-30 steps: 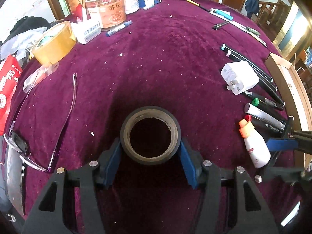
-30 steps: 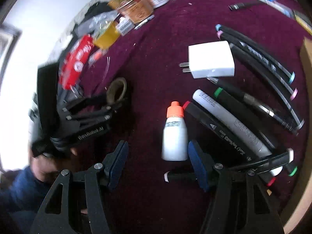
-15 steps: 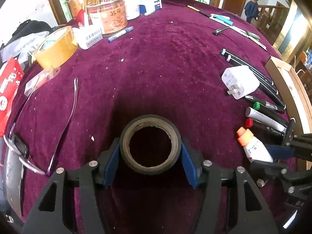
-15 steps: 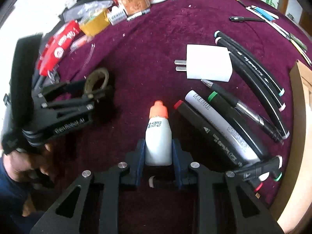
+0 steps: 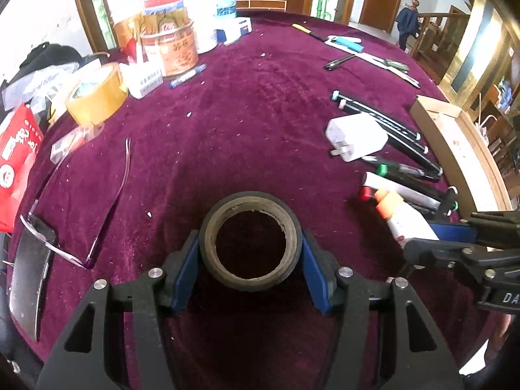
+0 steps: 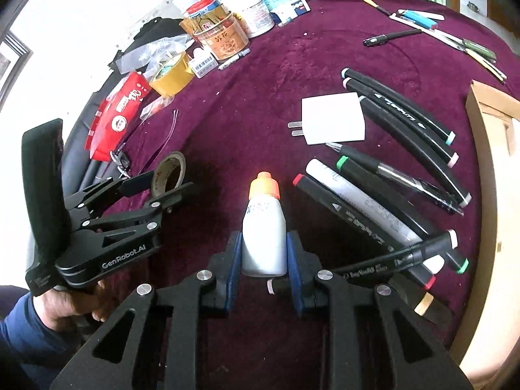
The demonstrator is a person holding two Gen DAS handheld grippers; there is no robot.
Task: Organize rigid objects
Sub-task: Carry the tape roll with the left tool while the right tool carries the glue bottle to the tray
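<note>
Bottle (image 6: 264, 227) lifted, prob. clear of markers (image 6: 373, 208)

Markers (image 6: 373, 208) crowding right; centre cloth (image 5: 253, 123) bare

Tape roll (image 5: 250, 247) between left gripper (image 5: 250, 256) pads, above tabletop (image 5: 253, 123). Bottle (image 6: 264, 227) between right gripper (image 6: 264, 260) pads; markers (image 6: 383, 208) right of it, charger (image 6: 334, 118) behind. Glasses (image 5: 81, 214) left of roll; jars (image 5: 172, 48) at far edge.
</note>
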